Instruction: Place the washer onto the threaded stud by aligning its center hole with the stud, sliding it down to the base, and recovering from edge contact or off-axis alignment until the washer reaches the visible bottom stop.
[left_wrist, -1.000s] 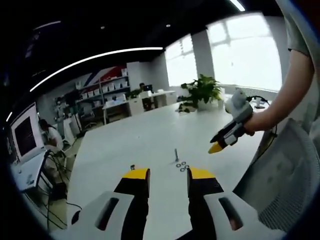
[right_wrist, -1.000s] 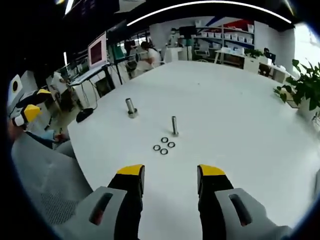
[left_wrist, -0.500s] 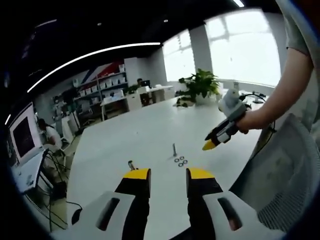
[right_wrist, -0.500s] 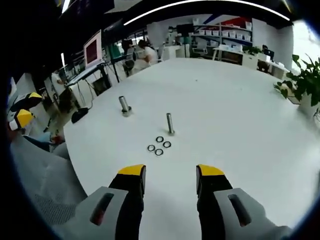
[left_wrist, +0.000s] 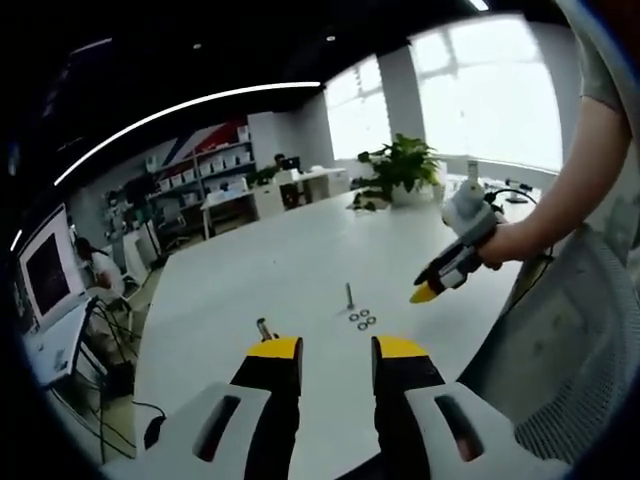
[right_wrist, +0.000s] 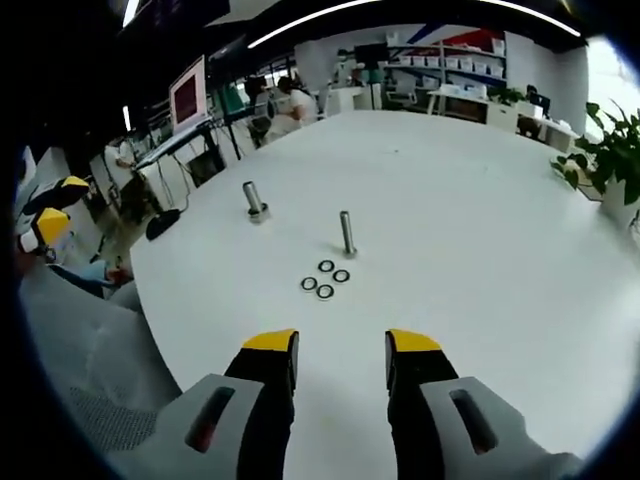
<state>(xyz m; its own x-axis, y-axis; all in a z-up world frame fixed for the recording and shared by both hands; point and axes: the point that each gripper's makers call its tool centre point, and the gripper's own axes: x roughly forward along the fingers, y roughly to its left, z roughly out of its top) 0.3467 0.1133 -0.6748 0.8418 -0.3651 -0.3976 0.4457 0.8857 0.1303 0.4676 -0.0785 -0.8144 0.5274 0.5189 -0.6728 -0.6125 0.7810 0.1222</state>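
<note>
A slim threaded stud (right_wrist: 347, 233) stands upright on the white table (right_wrist: 480, 250). Several dark washers (right_wrist: 326, 280) lie flat in a small cluster just in front of it. My right gripper (right_wrist: 341, 345) is open above the near part of the table, short of the washers, with nothing between its fingers. In the left gripper view the stud (left_wrist: 349, 297) and washers (left_wrist: 362, 320) lie beyond my open left gripper (left_wrist: 337, 350), which holds nothing. The right gripper (left_wrist: 440, 283) comes in from the right there, held by a hand, hovering to the right of the washers.
A second, thicker stud (right_wrist: 253, 198) stands left of the slim one, also seen in the left gripper view (left_wrist: 263, 328). A potted plant (left_wrist: 400, 180) sits at the table's far end. Grey mesh chairs (left_wrist: 570, 350) flank the near edge. Desks, shelves and people fill the background.
Both cameras have shifted a little. The right gripper has crept slightly closer to the washers and its fingers have narrowed a touch. The stud and washers have not moved.
</note>
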